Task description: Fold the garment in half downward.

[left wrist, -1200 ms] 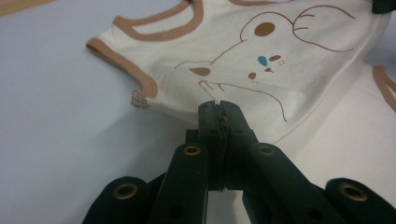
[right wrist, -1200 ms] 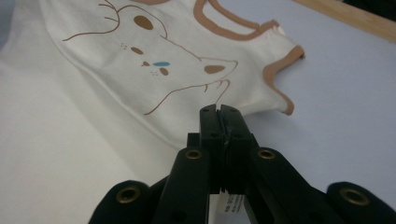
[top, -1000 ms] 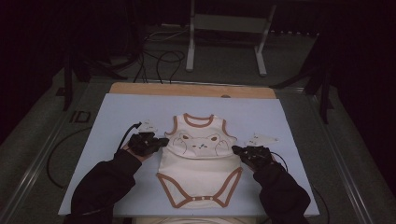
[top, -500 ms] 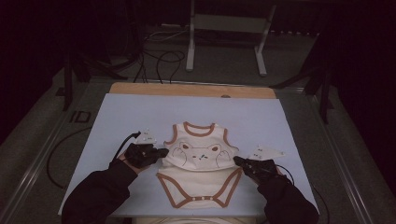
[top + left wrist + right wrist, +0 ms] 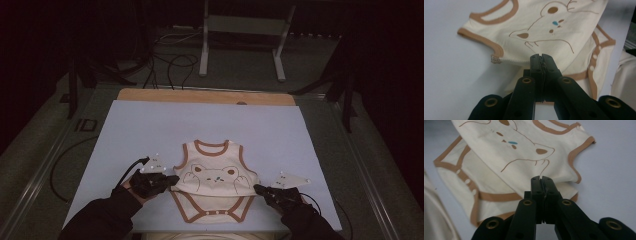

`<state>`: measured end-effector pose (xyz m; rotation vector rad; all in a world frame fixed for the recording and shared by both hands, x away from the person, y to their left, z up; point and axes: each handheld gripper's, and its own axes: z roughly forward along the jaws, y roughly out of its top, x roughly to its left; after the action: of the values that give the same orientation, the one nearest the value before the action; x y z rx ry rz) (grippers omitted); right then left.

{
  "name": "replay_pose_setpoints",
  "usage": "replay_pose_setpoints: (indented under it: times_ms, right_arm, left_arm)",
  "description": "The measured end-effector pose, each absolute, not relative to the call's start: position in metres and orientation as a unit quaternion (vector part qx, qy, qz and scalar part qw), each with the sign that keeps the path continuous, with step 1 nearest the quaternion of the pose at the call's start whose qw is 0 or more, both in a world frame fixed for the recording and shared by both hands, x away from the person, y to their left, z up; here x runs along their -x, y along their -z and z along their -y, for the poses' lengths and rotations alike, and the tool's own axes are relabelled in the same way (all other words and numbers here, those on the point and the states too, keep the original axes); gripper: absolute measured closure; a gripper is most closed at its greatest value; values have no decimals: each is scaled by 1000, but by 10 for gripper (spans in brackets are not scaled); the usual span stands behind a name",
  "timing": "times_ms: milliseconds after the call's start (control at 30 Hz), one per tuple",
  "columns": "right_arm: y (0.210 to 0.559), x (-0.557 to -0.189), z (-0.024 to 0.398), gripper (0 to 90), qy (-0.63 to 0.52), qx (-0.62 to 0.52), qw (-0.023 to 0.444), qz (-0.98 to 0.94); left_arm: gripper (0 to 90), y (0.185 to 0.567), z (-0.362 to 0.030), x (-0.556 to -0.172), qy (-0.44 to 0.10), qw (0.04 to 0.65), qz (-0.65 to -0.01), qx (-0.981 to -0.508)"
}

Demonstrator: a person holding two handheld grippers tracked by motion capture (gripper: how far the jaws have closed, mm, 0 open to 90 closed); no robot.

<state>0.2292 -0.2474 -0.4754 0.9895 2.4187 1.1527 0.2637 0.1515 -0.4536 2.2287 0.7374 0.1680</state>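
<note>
Baby bodysuit (image 5: pixel 216 185), cream with brown trim and bear print, near edge of pale blue table cover (image 5: pixel 150 125), top half folded toward the snap crotch. Left gripper (image 5: pixel 170 181) and right gripper (image 5: pixel 259 189): jaws closed, each pinching the fold's side edge. Gripper views reveal white seam stitching (image 5: pixel 511 60) and snaps (image 5: pixel 467 181). High view adds floor cables (image 5: pixel 175 65) and a metal stand (image 5: pixel 245 30).

From above, my room is dim and murky; light falls mainly on the pale counter (image 5: pixel 150 130), fading to black toward twelve, three and nine o'clock. My tongs' close views are brighter and evenly lit, with soft shadows, slight blur up close, no glare.
</note>
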Motion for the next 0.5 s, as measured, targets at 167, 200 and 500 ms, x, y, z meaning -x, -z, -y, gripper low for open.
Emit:
replay_pose_setpoints:
  times_ms: [167, 200, 500]
  right_arm:
    - [480, -219, 248, 893, -398, -344, 132, -840]
    - [482, -217, 248, 892, -397, -345, 129, -841]
    - [497, -209, 251, 890, -381, -351, 99, -850]
  left_arm:
    - [896, 470, -154, -253, -49, 380, -296, -875]
    - [896, 470, -154, -253, -49, 380, -296, -875]
    - [894, 493, -154, -242, -19, 361, -298, -883]
